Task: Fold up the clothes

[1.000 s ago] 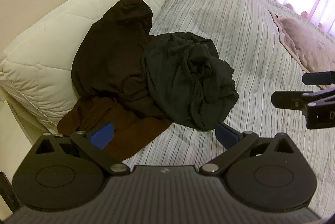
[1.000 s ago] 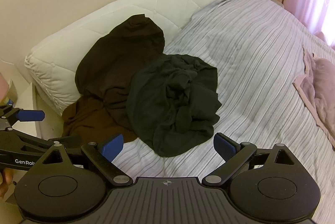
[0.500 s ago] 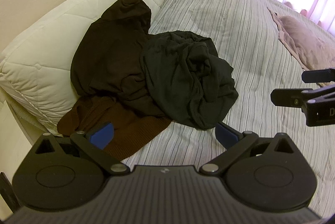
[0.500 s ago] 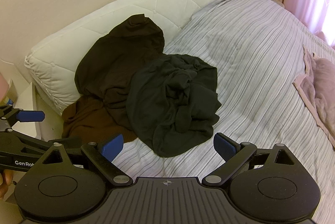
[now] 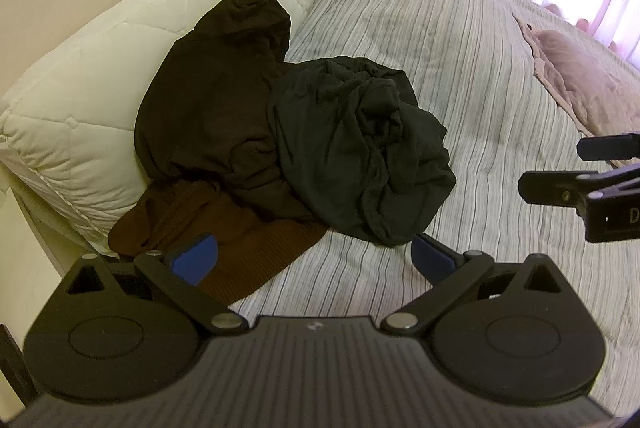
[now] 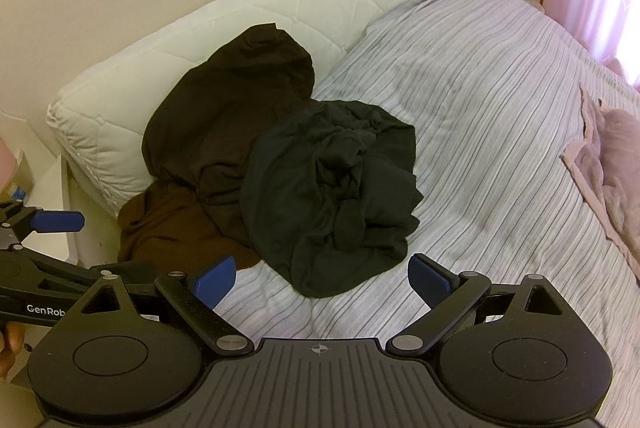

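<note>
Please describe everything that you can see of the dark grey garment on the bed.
The dark grey garment is a crumpled heap of thin, soft-looking fabric with many folds, not yet folded. It lies on the striped bed cover, its left edge overlapping the brown garment. No sleeves or collar can be told apart. Neither gripper touches it.

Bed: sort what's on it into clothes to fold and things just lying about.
To fold:
- black garment, crumpled, lying partly over the brown one
- dark brown garment, heaped against the pillow

Lying about:
- white quilted pillow
- striped bedcover
- pink blanket, at the right edge
</note>
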`<state>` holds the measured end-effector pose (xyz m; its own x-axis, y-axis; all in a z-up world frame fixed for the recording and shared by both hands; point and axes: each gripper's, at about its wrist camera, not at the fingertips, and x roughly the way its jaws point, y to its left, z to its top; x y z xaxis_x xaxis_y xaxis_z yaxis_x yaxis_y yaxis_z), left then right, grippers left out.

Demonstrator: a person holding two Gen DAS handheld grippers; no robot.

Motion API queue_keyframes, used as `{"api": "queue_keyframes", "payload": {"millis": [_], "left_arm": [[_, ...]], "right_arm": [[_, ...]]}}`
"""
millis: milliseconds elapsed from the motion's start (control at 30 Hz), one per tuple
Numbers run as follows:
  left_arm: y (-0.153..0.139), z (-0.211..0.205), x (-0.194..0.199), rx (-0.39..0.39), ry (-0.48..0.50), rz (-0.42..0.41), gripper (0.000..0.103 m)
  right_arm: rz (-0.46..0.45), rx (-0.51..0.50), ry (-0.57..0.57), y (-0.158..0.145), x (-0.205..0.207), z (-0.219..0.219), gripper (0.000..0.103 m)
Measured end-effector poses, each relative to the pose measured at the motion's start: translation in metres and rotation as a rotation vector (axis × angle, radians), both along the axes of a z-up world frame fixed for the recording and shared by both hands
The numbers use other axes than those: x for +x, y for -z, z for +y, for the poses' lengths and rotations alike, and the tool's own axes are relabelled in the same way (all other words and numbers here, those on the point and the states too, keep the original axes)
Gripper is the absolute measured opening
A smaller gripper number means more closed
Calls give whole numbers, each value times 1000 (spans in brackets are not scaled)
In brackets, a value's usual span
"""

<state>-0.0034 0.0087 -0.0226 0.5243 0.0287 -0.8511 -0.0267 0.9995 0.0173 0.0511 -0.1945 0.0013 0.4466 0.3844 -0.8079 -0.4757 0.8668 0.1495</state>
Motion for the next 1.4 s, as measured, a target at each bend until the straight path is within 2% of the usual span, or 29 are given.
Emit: {"api": "queue_keyframes", "payload": {"millis": [967,1200,1400], "left_arm": [[2,4,-2,-11,-22,3,102],[13,7,5,-12,-6,16,101],[32,2,26,54,13,38,100]], "right_arm": [[1,-1,-11,1,-2,0,95],[-44,-45,-78,6,12,-17,95],[-54,-67,-171,28,47,-30,95]]}}
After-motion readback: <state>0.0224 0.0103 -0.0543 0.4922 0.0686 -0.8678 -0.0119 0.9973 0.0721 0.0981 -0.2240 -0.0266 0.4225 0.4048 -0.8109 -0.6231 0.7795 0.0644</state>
